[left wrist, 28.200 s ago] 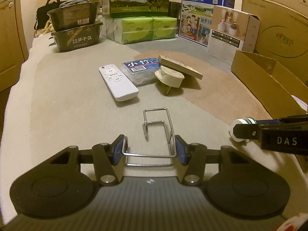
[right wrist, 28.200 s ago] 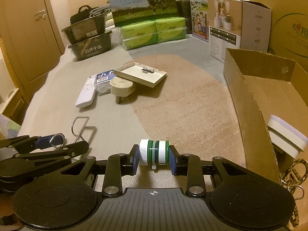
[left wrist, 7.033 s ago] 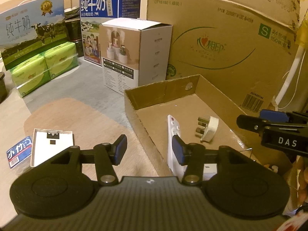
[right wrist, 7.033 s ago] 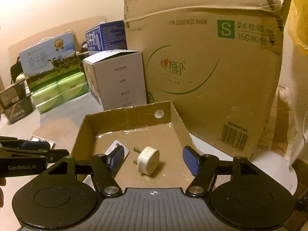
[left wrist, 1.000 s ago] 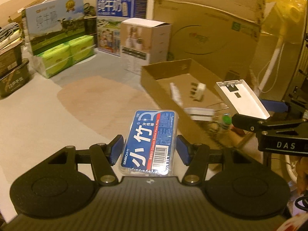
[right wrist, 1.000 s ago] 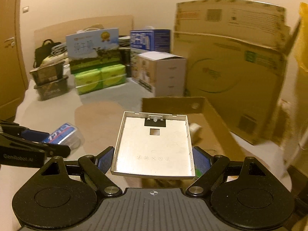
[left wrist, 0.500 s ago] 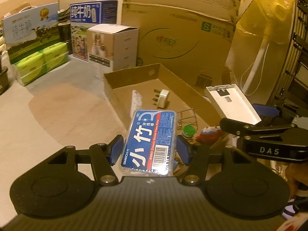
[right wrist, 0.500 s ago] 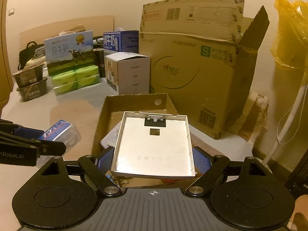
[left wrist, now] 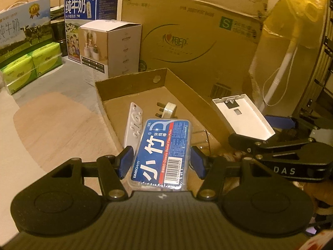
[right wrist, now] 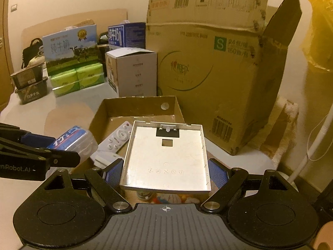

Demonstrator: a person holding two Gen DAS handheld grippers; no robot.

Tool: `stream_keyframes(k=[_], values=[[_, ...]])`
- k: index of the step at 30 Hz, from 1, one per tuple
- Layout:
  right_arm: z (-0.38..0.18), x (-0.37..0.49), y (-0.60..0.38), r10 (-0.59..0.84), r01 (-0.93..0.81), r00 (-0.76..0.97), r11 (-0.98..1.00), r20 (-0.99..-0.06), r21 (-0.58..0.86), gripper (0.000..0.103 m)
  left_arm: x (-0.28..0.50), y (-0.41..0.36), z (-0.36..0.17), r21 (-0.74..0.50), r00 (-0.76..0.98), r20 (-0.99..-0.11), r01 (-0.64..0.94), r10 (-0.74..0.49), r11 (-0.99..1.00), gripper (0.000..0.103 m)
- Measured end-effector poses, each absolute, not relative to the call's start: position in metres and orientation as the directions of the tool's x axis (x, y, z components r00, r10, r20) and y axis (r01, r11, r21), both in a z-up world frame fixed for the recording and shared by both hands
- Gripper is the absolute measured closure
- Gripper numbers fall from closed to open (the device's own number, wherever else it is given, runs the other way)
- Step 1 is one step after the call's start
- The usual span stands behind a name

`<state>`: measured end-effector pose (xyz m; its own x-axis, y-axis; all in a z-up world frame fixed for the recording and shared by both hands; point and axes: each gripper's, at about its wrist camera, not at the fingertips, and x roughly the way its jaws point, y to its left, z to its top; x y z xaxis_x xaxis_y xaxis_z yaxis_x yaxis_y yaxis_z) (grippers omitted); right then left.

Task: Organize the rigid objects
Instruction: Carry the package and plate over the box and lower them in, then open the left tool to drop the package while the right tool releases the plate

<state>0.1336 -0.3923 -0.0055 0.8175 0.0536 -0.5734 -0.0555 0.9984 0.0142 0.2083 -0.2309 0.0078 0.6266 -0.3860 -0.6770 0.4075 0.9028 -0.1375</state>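
Note:
My left gripper (left wrist: 159, 162) is shut on a clear floss-pick box with a blue label (left wrist: 162, 152) and holds it above the near end of a shallow cardboard tray (left wrist: 133, 79). My right gripper (right wrist: 166, 171) is shut on a flat white square plastic cover (right wrist: 166, 154), also held over the tray (right wrist: 137, 102). The floss box (right wrist: 72, 139) and left gripper show at the left of the right wrist view. In the tray lie a white remote (left wrist: 134, 123), also seen in the right wrist view (right wrist: 116, 138), and a white plug (left wrist: 168, 109). A wire rack is partly hidden under the box.
A large cardboard carton (left wrist: 197, 41) stands right behind the tray. A white product box (left wrist: 110, 48), milk cartons (left wrist: 89, 16) and green tissue packs (left wrist: 31, 64) line the back. A fan pole (left wrist: 278, 77) and yellow bag (left wrist: 295, 10) stand at the right.
Both grippers have swung right and closer to the tray, each still holding its object; the tray now lies directly under and ahead of them.

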Motion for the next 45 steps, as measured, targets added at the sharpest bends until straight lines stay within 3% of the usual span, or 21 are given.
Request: stream_keyframes(k=[15,18,29,32,37,45], values=[[-0.037,0.212,-0.405,0.107,-0.075,0.778,0.994,-0.619,0.077,0.018,0.286,-0.242,-0.022,-0.153,0.619,-0.695,0.369,-0.365,0.917,0.047],[-0.04,0.218,-0.405,0.111,-0.074,0.774,0.994,-0.624,0.085,0.018,0.288,-0.24,-0.02,-0.141,0.642,-0.678,0.365,-0.358,0.92,0.037],[-0.039,0.222,-0.398,0.139,-0.079,0.768,0.989,-0.625,0.123,0.018,0.284,-0.218,-0.014,-0.129,0.663,-0.672,0.333,-0.329,0.934,0.036],[-0.037,0.224,-0.396,0.153,-0.078,0.764,0.986,-0.627,0.145,0.018,0.282,-0.213,-0.013,-0.121,0.669,-0.671,0.326,-0.319,0.937,0.032],[-0.032,0.223,-0.392,0.197,-0.108,0.775,0.977,-0.601,0.181,0.013,0.276,-0.203,-0.01,-0.12,0.685,-0.661,0.305,-0.305,0.945,0.016],[-0.021,0.207,-0.39,0.152,-0.081,0.796,0.986,-0.586,0.145,0.01,0.257,-0.186,-0.005,-0.1,0.706,-0.653,0.279,-0.274,0.955,0.004]])
